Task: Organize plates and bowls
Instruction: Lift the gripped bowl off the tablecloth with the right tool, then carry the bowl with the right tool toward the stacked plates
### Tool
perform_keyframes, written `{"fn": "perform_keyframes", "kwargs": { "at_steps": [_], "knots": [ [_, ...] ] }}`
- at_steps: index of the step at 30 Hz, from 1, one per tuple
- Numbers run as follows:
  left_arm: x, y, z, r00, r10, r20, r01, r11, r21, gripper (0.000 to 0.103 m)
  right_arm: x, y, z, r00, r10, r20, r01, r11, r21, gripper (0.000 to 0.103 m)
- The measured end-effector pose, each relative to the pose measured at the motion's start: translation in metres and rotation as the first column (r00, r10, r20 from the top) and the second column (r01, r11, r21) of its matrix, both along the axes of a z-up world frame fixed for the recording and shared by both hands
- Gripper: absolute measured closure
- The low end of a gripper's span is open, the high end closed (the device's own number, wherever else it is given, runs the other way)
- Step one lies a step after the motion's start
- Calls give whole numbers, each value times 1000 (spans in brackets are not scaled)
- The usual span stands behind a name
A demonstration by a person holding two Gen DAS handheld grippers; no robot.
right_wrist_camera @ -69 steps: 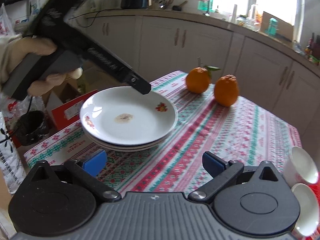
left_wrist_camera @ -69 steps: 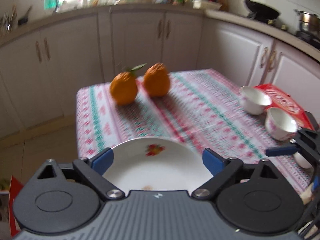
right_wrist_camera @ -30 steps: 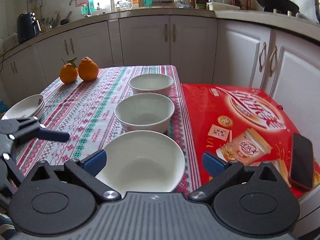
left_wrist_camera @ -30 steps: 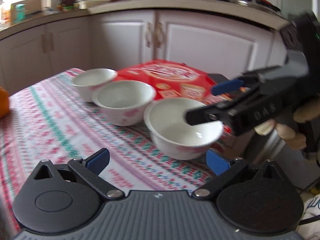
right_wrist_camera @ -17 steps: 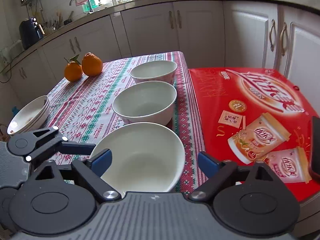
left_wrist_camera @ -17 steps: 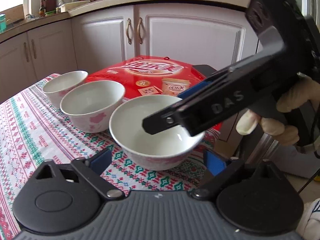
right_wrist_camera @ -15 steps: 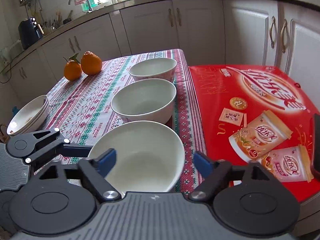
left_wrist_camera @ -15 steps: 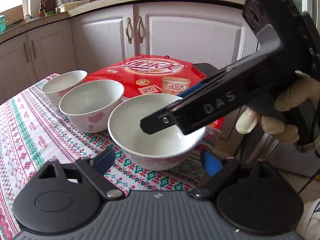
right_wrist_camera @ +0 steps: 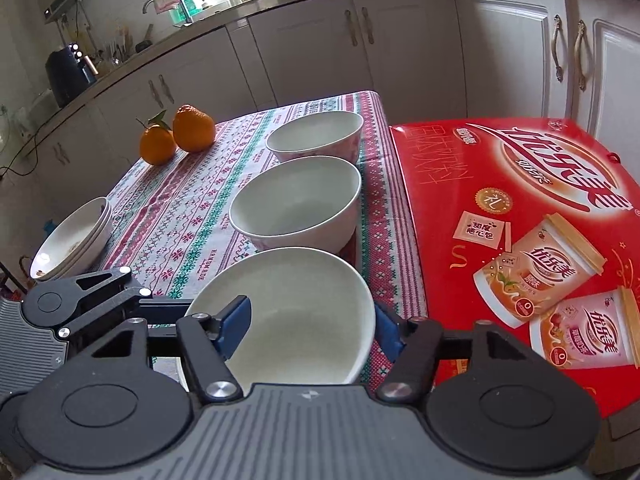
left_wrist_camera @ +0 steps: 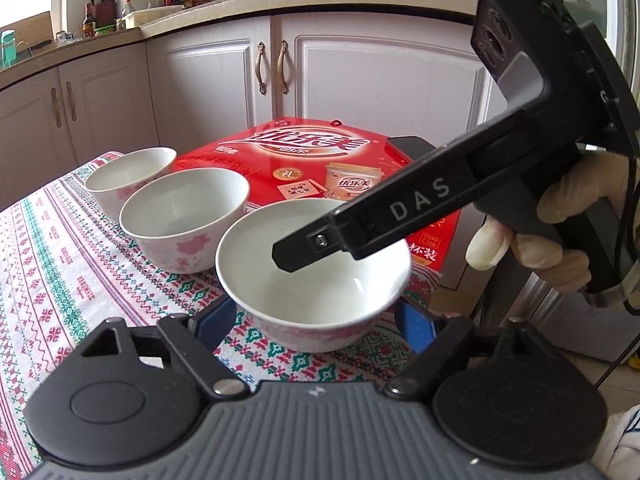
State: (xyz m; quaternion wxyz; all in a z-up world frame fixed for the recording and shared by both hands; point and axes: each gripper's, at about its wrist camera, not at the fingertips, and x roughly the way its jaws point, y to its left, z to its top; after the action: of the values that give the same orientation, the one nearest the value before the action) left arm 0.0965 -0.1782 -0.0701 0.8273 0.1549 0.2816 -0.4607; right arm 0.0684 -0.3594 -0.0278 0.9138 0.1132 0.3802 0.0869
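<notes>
Three white bowls stand in a row on the patterned tablecloth. Around the lower wall of the nearest bowl [left_wrist_camera: 280,292] [right_wrist_camera: 304,300], my left gripper [left_wrist_camera: 316,322] is closing, with a sliver of cloth showing beside each blue pad. My right gripper [right_wrist_camera: 311,330] is closing too. Its left pad hangs inside that bowl and its right pad is outside the right rim, with no pinch visible. In the left wrist view one of its fingers [left_wrist_camera: 360,220] reaches over the bowl. The middle bowl [right_wrist_camera: 296,204] and far bowl [right_wrist_camera: 316,134] stand behind. A stack of plates [right_wrist_camera: 68,240] sits at the table's left edge.
A red gift box [right_wrist_camera: 520,200] lies right beside the bowls, with a dark phone [left_wrist_camera: 412,146] at its far corner. Two oranges [right_wrist_camera: 176,136] rest at the table's far end. A gloved hand [left_wrist_camera: 560,248] holds the right gripper. Cabinets ring the table.
Both grippers have drawn in on the nearest bowl and their jaws have narrowed. The right gripper's left pad has moved from outside the rim to inside the bowl.
</notes>
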Motion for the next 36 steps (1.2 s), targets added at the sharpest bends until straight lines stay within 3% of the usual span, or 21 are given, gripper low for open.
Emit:
{"fn": "perform_keyframes", "kwargs": {
  "at_steps": [22,36],
  "knots": [
    [0,12,6,1000,8,-9,-8,1000,-5,19,0,15,7,1000,7,3,-7,1000,-4,32],
    [1,72,18,990,139,-9,-139,990,-2,19,19,77,19,987,154,36,-154,988,1,32]
  ]
}}
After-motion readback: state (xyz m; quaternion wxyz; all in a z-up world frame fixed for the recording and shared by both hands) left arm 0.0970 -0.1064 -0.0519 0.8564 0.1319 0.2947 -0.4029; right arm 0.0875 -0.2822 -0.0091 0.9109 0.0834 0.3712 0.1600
